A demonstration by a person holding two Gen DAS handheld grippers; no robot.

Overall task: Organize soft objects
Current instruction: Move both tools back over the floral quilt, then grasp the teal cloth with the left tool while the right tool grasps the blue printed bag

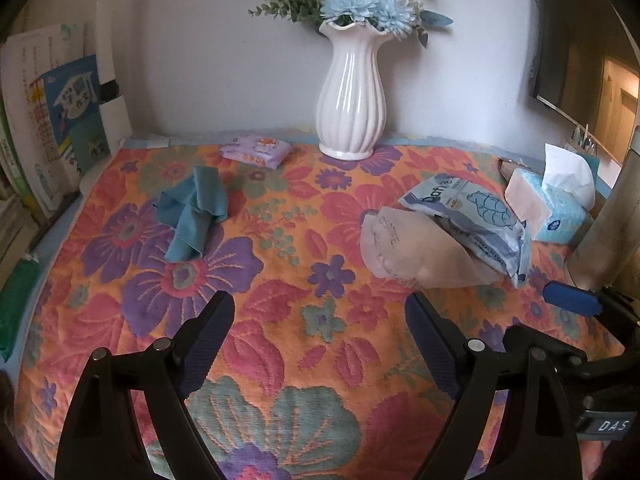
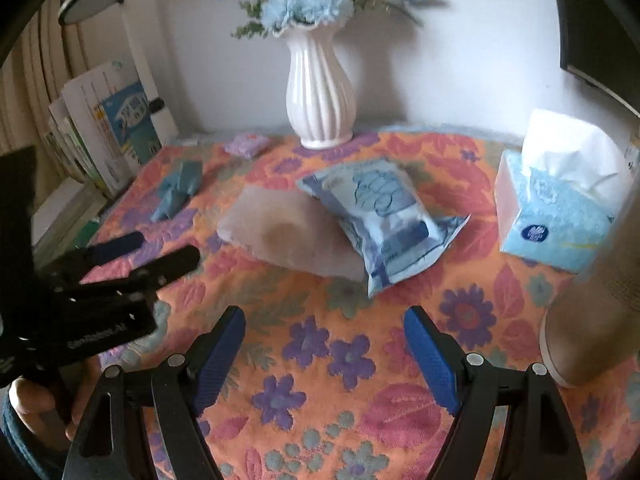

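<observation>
A crumpled teal cloth (image 1: 192, 210) (image 2: 176, 190) lies at the table's left. A frosted translucent pouch (image 1: 412, 248) (image 2: 276, 232) lies mid-table, with a blue-and-white wipes pack (image 1: 472, 216) (image 2: 384, 220) resting partly on it. A small purple tissue pack (image 1: 256, 151) (image 2: 245, 145) lies at the back by the vase. A blue tissue box (image 1: 556, 204) (image 2: 560, 208) stands at the right. My left gripper (image 1: 320, 316) is open and empty above the cloth-covered table, short of the pouch. My right gripper (image 2: 324, 330) is open and empty, short of the wipes pack.
A white ribbed vase (image 1: 352, 104) (image 2: 320, 92) with blue flowers stands at the back centre. Books (image 1: 52, 128) (image 2: 108, 132) lean at the left edge. A beige cylinder (image 2: 592, 300) (image 1: 612, 224) stands at the right. A flowered cloth (image 1: 304, 360) covers the table.
</observation>
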